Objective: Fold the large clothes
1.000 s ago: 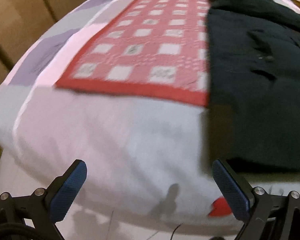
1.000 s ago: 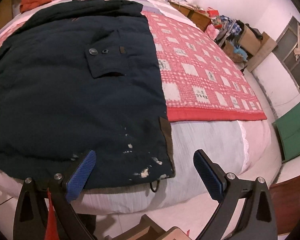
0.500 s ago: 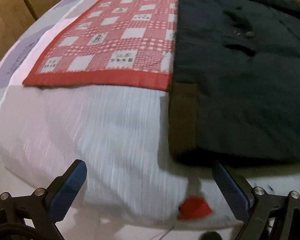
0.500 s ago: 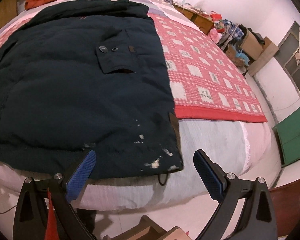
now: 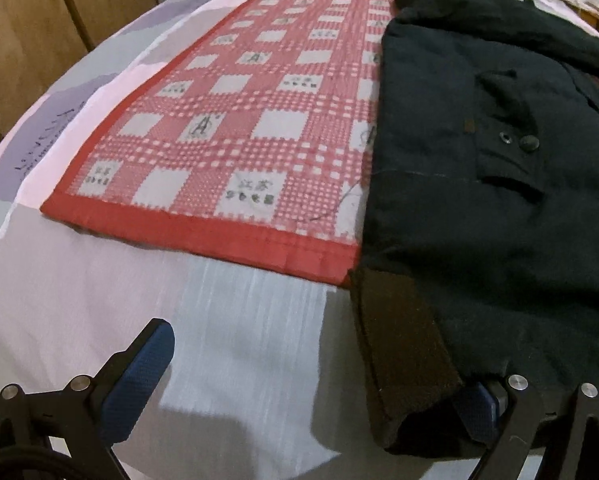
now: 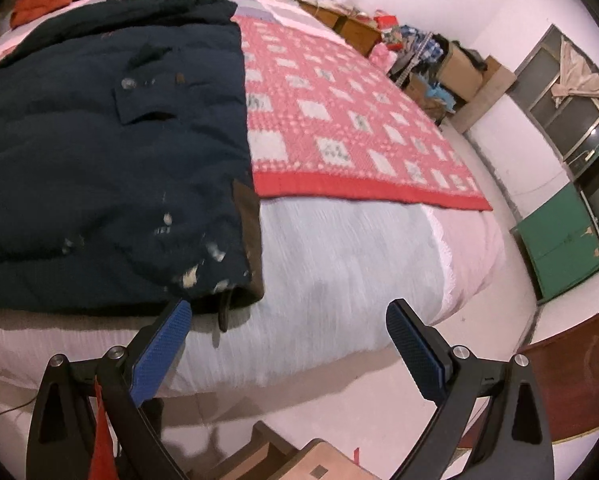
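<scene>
A large dark navy padded coat lies spread flat on a bed covered with a pale grey, pink and lilac patchwork sheet, its hem at the near edge of the mattress. Under the coat, and showing on both sides of it, is a red and white checked blanket with a plain red border. A brown strip of lining runs along the coat's front edge down to the hem corner, and a flap pocket with two dark buttons sits on its front. In the left wrist view, the left gripper is spread wide: its left blue pad hovers over bare sheet, while its right blue pad is tucked partly under the coat's hem corner. In the right wrist view, the right gripper is also spread wide, its left blue pad just below the other hem corner, which is flecked with pale spots, and its right pad over bare sheet. A green cabinet stands by the white wall.
</scene>
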Action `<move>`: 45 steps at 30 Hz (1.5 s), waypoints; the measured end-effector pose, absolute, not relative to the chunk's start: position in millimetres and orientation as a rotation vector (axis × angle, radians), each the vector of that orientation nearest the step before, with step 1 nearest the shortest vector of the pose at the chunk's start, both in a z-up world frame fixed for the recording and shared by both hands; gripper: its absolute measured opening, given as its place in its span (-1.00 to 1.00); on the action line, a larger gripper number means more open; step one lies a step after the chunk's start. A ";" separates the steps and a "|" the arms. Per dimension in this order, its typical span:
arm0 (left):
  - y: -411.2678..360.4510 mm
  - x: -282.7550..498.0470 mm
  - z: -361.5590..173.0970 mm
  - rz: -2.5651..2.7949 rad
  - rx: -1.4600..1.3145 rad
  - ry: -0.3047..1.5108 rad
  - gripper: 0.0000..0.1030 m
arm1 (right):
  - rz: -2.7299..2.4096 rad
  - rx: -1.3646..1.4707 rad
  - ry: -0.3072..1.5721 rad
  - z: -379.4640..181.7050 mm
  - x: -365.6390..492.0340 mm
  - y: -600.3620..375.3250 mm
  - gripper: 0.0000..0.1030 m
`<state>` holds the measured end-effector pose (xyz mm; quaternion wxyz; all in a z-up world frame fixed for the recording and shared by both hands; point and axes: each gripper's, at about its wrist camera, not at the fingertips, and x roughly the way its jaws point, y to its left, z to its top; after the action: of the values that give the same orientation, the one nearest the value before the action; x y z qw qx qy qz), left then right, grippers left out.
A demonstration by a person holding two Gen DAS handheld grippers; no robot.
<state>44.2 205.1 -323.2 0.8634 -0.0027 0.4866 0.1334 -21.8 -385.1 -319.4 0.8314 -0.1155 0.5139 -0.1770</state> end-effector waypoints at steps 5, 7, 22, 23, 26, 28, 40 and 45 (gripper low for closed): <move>201.0 42.9 -324.6 0.282 0.001 1.026 1.00 | -0.396 -0.205 1.095 -324.7 -24.1 -389.4 0.92; 200.4 43.4 -324.4 0.281 0.001 1.024 1.00 | -0.398 -0.198 1.070 -322.8 -17.9 -390.6 0.92; 197.4 43.5 -347.2 0.242 0.025 1.065 0.82 | -0.397 -0.121 1.038 -333.1 20.8 -411.8 0.70; 192.9 45.3 -351.5 0.215 0.029 1.073 0.74 | -0.377 -0.124 1.050 -336.4 24.1 -408.0 0.67; 183.4 50.9 -356.3 0.173 0.057 1.057 0.62 | -0.350 -0.131 1.058 -341.0 30.9 -406.6 0.62; 181.5 57.5 -358.1 0.143 0.053 1.050 0.51 | -0.335 -0.115 1.068 -345.6 34.5 -408.5 0.62; 185.1 61.6 -354.1 0.090 -0.031 1.129 -0.70 | -0.246 0.035 1.140 -349.5 40.8 -418.6 -0.22; 179.3 64.7 -343.5 0.096 0.040 1.169 -0.72 | -0.238 0.065 1.127 -341.4 37.8 -414.9 -0.65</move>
<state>64.7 179.3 -343.5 0.8328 0.0188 0.5514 0.0453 37.8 -414.9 -341.4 0.8383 0.0307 0.5326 -0.1124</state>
